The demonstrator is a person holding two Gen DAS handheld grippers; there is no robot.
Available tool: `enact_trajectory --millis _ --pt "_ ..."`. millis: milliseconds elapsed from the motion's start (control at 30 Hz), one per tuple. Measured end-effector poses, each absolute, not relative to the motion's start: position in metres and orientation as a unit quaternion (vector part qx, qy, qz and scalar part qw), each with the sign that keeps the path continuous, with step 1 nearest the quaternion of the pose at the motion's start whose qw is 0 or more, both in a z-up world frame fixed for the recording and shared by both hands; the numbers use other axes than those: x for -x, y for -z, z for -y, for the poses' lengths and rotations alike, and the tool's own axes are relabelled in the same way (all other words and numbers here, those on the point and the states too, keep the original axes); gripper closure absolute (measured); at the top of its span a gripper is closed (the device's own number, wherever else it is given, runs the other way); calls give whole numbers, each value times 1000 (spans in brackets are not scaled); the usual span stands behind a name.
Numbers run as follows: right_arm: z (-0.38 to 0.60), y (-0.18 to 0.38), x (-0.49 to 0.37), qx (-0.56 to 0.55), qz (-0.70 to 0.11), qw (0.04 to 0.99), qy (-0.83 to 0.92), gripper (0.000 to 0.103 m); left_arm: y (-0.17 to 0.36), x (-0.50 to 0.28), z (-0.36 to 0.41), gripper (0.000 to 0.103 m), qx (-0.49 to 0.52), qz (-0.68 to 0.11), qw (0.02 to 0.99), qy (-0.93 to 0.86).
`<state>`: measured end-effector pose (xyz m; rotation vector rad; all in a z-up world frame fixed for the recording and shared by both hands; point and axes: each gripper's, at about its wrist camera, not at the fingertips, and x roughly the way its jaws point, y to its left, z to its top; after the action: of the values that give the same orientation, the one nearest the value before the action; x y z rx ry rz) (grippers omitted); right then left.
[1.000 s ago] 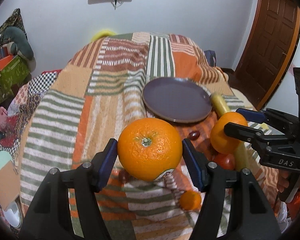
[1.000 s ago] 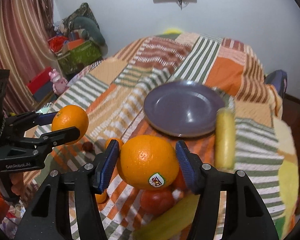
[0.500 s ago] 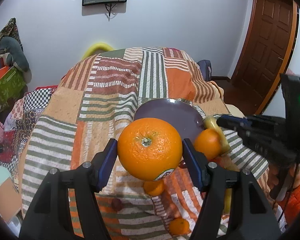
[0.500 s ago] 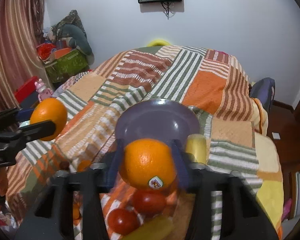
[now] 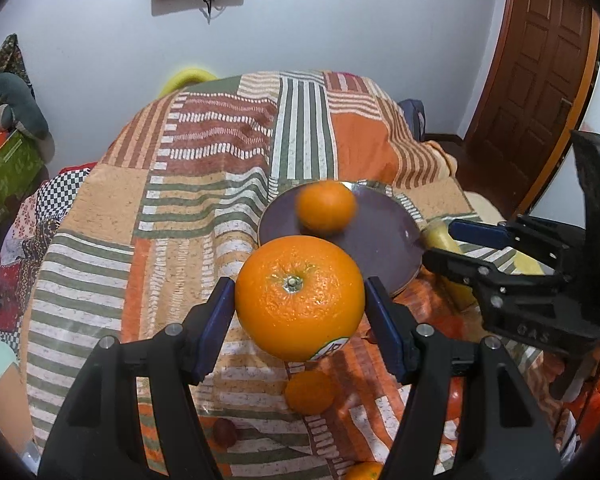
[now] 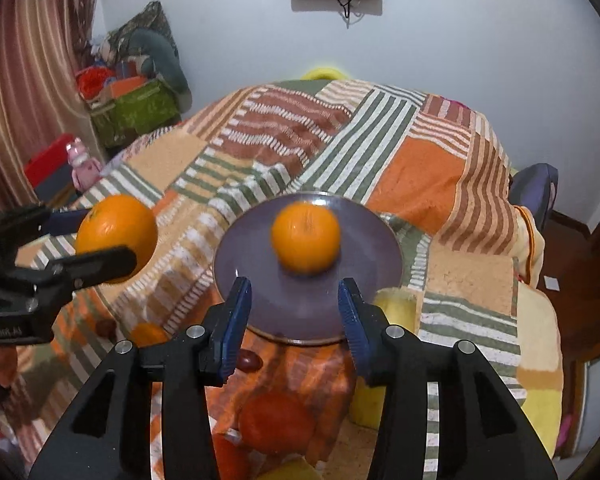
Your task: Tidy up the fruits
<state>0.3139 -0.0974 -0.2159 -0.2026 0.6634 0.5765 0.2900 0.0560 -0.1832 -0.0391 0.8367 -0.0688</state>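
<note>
My left gripper [image 5: 299, 311] is shut on a large orange [image 5: 299, 298] with a sticker and holds it above the cloth, left of the purple plate [image 5: 384, 240]. It also shows in the right wrist view [image 6: 116, 238]. My right gripper [image 6: 294, 312] is open and empty at the near rim of the plate [image 6: 236, 256]. A second orange [image 6: 305, 237] lies blurred on the plate; it also shows in the left wrist view [image 5: 326, 206].
On the striped patchwork cloth [image 5: 204, 184] near the front lie a small orange [image 5: 309, 392], tomatoes [image 6: 276, 420], a dark small fruit [image 6: 248, 360] and yellow bananas [image 6: 384, 360]. A wooden door [image 5: 540, 60] stands at the right; boxes and toys [image 6: 132, 108] at the left.
My right gripper opened and let its orange go onto the plate, where it is still blurred. My left gripper kept its orange and moved a little closer to the plate.
</note>
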Motion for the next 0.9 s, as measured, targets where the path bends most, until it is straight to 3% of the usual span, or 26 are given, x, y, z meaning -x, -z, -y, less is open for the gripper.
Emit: enact_trajectory --millis 133,300,767,900 --pt "102 219 -318 92 -326 900 -274 61 200 -311 -51 38 16 -430 902 38" --pt "112 220 -319 86 -320 906 -263 53 215 -337 -44 38 15 -451 892 43" --pt "118 209 -363 78 -318 910 -256 51 225 -374 -51 38 23 -454 890 27" --pt "93 196 -385 78 -307 908 -274 37 216 -372 -71 38 20 -441 897 10"
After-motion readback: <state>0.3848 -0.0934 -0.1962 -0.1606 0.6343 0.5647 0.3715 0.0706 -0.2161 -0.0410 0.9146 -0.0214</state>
